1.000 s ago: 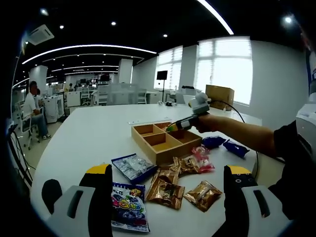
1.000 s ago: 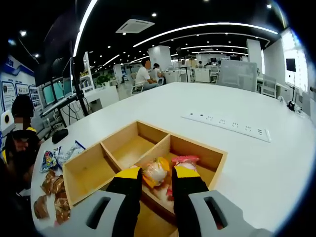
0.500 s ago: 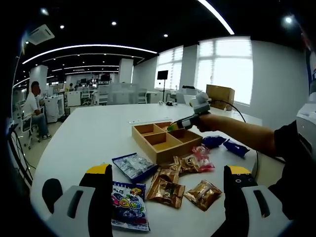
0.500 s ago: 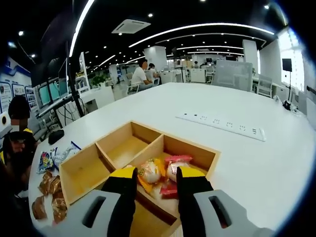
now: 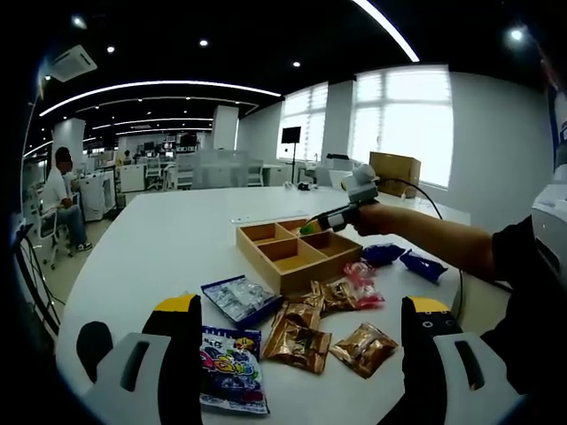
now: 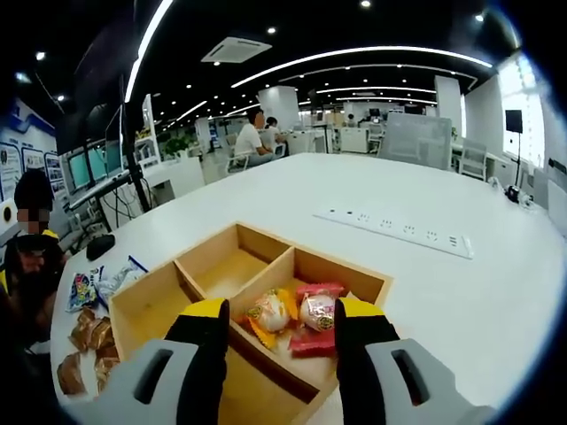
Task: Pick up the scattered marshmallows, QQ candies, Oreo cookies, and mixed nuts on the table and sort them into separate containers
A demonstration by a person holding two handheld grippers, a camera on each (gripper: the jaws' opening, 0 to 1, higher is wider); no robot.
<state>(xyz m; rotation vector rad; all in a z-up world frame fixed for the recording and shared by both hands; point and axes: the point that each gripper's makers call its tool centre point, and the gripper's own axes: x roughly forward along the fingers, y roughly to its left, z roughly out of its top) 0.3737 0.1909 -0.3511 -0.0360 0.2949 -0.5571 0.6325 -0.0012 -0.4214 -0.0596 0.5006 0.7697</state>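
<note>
Two candy packs [image 6: 292,312] lie in one part of the wooden box [image 6: 168,301], on top of a red pack. My right gripper [image 6: 282,319] is spread wide just above them, holding nothing. My left gripper [image 5: 301,314] is wide apart too, over brown packs [image 5: 297,336], maybe nuts, and blue packs [image 5: 232,299] on the white surface [image 5: 151,257]

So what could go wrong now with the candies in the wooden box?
The right gripper hangs open just above the wooden divided tray; pulling back carelessly might bump a thin divider and jostle the colourful wrapped candies lying there. On the white table, the gold foil packets overlap each other, so the open left gripper might grab two at once.
</note>
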